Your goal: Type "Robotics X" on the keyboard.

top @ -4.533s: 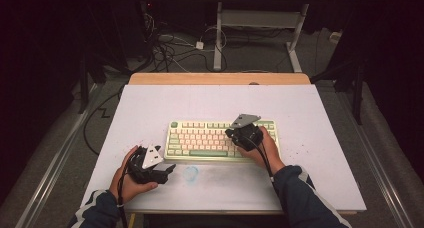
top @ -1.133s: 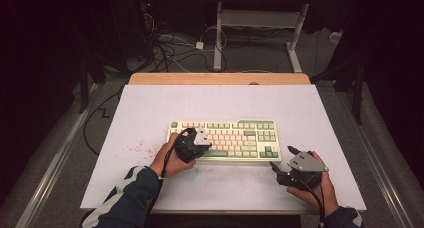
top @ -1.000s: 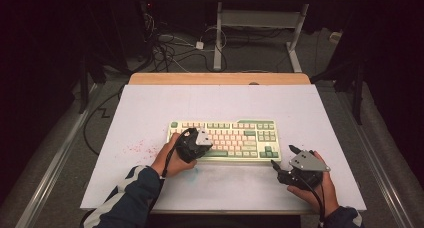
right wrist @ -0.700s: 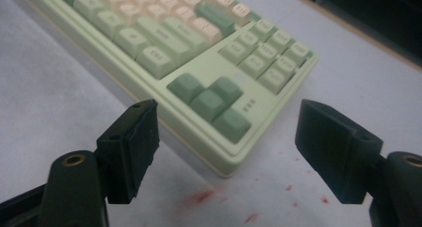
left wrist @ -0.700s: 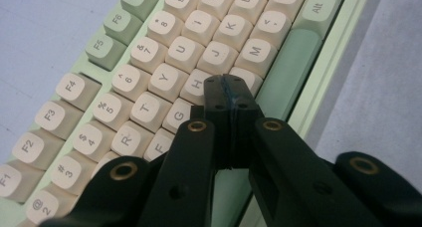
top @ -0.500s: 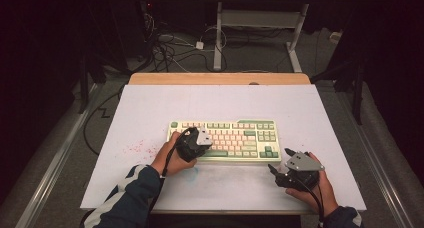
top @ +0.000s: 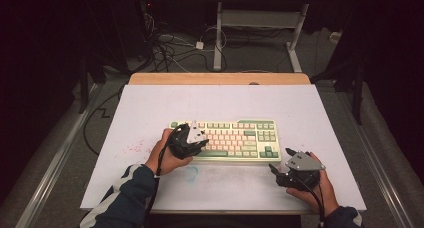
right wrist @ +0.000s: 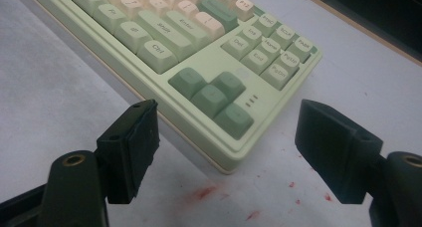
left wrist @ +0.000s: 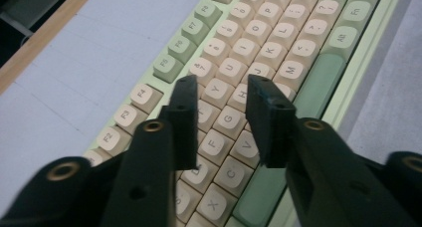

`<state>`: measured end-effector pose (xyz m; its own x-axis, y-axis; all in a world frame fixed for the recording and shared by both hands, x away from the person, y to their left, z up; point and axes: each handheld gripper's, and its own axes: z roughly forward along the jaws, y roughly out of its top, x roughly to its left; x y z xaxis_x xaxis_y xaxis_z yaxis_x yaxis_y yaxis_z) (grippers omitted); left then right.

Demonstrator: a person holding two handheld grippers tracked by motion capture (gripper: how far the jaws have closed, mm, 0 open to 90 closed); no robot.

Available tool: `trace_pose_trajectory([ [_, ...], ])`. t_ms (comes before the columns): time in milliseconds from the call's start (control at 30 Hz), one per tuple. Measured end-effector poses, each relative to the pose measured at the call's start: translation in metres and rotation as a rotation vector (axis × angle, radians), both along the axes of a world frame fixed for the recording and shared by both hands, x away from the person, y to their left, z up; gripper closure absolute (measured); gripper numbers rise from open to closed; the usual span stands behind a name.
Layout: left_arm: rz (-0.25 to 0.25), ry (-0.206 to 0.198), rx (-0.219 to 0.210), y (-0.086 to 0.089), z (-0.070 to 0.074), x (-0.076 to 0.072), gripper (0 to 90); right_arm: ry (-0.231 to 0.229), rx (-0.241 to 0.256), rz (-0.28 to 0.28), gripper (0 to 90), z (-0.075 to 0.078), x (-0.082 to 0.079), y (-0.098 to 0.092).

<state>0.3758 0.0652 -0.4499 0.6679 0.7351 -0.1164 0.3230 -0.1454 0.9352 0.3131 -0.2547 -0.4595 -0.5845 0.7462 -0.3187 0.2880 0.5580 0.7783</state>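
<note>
A pale green keyboard (top: 235,138) with cream and green keys lies mid-table. My left gripper (top: 196,140) hovers over its left half. In the left gripper view the keyboard (left wrist: 298,38) lies under the left gripper (left wrist: 221,85), whose jaws stand a narrow gap apart just above the letter keys with nothing between them. My right gripper (top: 280,160) rests on the table off the keyboard's front right corner. In the right gripper view the right gripper (right wrist: 231,115) is wide open and faces the arrow keys of the keyboard (right wrist: 164,33), apart from it.
The white table top (top: 150,108) has red specks (top: 132,149) at left and a faint blue smear (top: 192,172) in front of the keyboard. A wooden strip (top: 220,79) runs along the far edge. Cables and desk legs lie on the floor beyond.
Earlier my right gripper was over the keyboard and my left on the table; they have since swapped roles. In the last second my right gripper slid slightly left toward the keyboard's corner.
</note>
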Motion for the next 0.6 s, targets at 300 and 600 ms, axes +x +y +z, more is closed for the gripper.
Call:
trace_pose_trajectory([
  [300,0.041,-0.063,-0.037,0.02,0.001,-0.007,29.7,-0.001,0.004,-0.004,26.1,0.0,0.0,-0.001],
  [600,0.075,-0.099,-0.047,0.039,0.001,-0.015,21.9,-0.002,0.008,-0.012,26.3,0.0,0.0,-0.001],
])
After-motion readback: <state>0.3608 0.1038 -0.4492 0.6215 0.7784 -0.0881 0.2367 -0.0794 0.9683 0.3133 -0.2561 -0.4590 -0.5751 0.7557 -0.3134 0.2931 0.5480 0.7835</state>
